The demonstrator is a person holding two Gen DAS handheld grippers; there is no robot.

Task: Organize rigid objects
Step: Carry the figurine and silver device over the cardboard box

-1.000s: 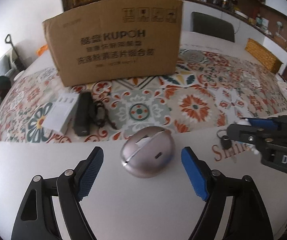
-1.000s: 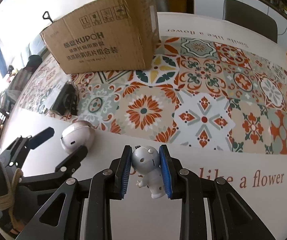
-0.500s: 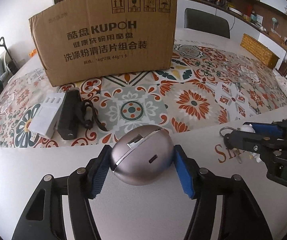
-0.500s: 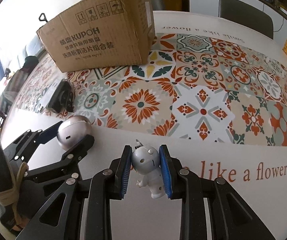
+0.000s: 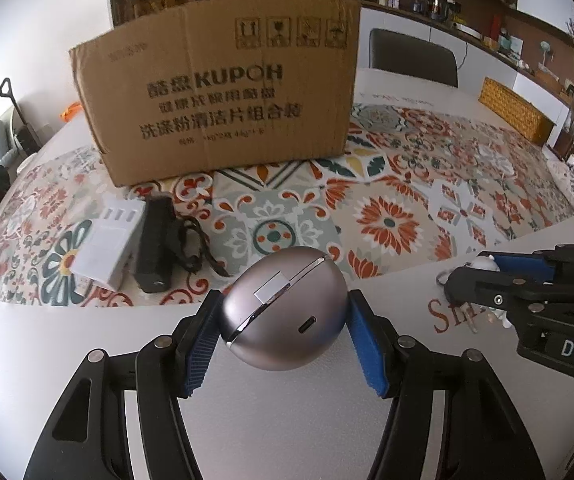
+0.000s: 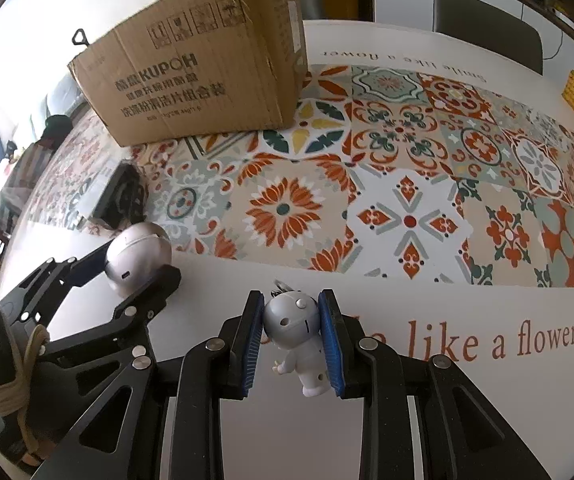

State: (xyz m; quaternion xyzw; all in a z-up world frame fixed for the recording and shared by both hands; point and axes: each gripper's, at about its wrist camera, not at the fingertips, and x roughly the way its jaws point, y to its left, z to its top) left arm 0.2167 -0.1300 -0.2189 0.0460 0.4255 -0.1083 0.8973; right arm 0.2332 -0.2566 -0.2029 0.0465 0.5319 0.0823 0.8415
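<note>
Gripping the silver egg-shaped case (image 5: 285,314) where a second ago it stood wide open around it, the left gripper (image 5: 283,336) now lifts it off the table (image 5: 287,420); the right gripper (image 6: 292,338) stays clamped on the little robot figurine (image 6: 299,332), both seemingly bound for the cardboard box (image 5: 223,100) beyond.

Silver egg-shaped case (image 5: 285,308): smooth satin finish with a soft sheen, split by a bright polished seam band. Figurine keychain (image 6: 297,334): smooth plastic, grey glossy head, white matt body, metal ring at the top. Left gripper (image 5: 283,340) and right gripper (image 6: 292,340): matt black plastic frames, ribbed blue pads, bright metal fasteners. Cardboard box (image 5: 223,100), far left: matt brown corrugated card, creased. Tablecloth (image 6: 407,184): smooth, faintly glossy printed sheet. White carton (image 5: 109,246): matt paperboard.
</note>
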